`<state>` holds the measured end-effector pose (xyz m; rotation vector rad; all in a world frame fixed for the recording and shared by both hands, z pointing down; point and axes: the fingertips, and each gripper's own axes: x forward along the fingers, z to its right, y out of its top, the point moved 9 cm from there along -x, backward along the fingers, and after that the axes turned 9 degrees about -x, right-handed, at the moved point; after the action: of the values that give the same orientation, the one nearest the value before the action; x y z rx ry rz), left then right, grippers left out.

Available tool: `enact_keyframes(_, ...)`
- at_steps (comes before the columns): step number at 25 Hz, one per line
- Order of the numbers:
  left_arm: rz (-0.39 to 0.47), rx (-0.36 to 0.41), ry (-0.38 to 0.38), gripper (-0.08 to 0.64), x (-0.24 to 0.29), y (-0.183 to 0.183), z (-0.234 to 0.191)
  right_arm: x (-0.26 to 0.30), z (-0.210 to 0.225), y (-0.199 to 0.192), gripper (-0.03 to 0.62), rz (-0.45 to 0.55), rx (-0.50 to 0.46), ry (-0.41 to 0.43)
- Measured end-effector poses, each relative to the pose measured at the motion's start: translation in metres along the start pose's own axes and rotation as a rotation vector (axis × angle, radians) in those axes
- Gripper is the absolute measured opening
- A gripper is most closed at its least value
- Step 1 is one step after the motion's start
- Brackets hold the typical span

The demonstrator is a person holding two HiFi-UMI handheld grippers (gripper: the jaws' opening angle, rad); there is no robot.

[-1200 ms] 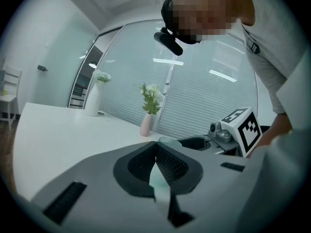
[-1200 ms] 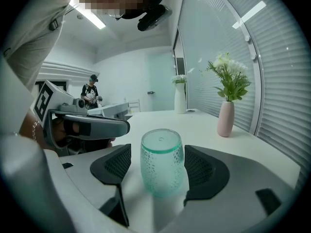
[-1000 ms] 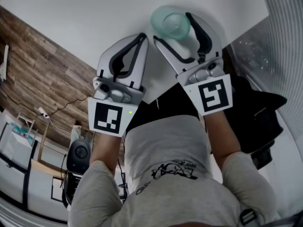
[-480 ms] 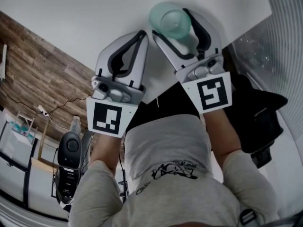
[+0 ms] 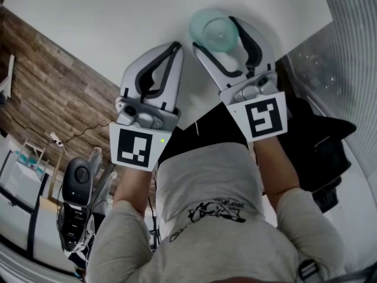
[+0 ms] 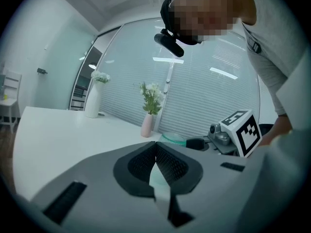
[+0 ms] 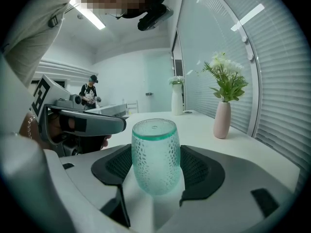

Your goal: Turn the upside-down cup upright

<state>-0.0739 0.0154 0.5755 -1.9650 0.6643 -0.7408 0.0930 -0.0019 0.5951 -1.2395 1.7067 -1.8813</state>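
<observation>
Near the table (image 5: 189, 112) edge, right tongs (image 5: 214, 33) grasp the cup (image 7: 155, 152); left tongs (image 5: 175, 46) clenched.

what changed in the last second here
Only the dark device at the head view's lower left drifted further left. Nothing was taken hold of or let go. The left gripper stays shut and empty; the right gripper stays closed around the upside-down cup on the table.
</observation>
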Motion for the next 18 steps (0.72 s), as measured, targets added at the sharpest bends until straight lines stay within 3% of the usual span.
enact_keyframes(18, 0.051, 0.031, -0.013, 0.005, -0.015, 0.064, 0.025, -0.022, 0.011, 0.080, 0.325, 0.059, -0.045, 0.000)
